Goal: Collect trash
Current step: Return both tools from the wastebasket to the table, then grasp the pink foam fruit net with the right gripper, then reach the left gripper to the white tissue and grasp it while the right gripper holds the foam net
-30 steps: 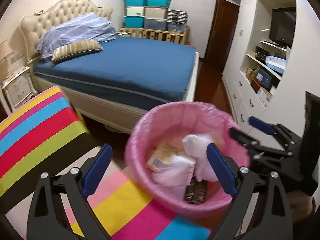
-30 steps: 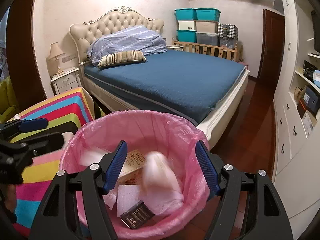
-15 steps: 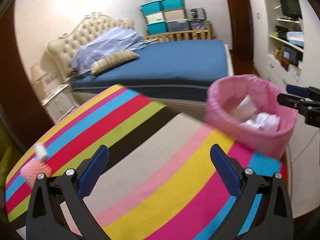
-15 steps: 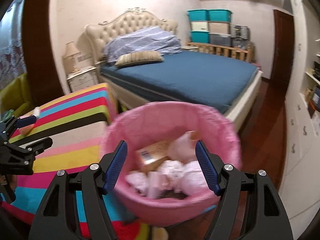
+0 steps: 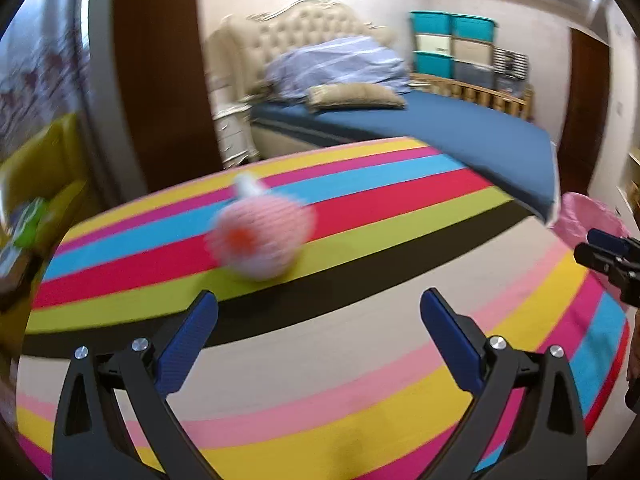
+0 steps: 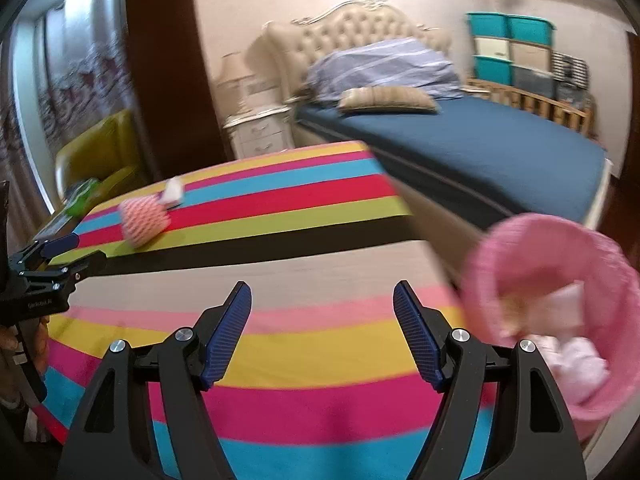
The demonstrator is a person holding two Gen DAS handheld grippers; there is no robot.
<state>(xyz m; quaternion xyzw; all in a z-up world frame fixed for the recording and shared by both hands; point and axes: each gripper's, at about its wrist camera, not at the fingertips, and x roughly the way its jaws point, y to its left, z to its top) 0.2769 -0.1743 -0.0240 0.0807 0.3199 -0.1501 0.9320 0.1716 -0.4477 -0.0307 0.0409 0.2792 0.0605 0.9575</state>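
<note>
A striped table [image 5: 360,380] is seen beside a blue bed [image 5: 460,128]. On it, a pink foam net [image 5: 260,236] lies ahead of the left gripper [image 5: 320,316], beyond its spread, empty jaws. The right gripper [image 6: 322,312] is likewise spread and empty, the pink trash bin [image 6: 520,248] just beside the table.

1. Ahead of my left hand-held gripper [image 5: 319,312] the striped counter [image 5: 360,344] lies bare right up to the pink net-wrapped piece of trash [image 5: 262,240] — nothing stands between its spread jaws and that piece.
2. Just behind the net piece sits a small white scrap [image 6: 174,191], touching or nearly so; I cannot tell which.
3. My right hand-held gripper [image 6: 322,312], jaws apart and empty, also has bare striped cloth in front.
4. On the right, the pink bin [image 6: 552,320] stands close beside the counter's edge, blocking that side.
5. Past the far edge the bed [image 6: 480,140] closes off the way — on the left, a yellow-green chair [image 6: 100,152].
</note>
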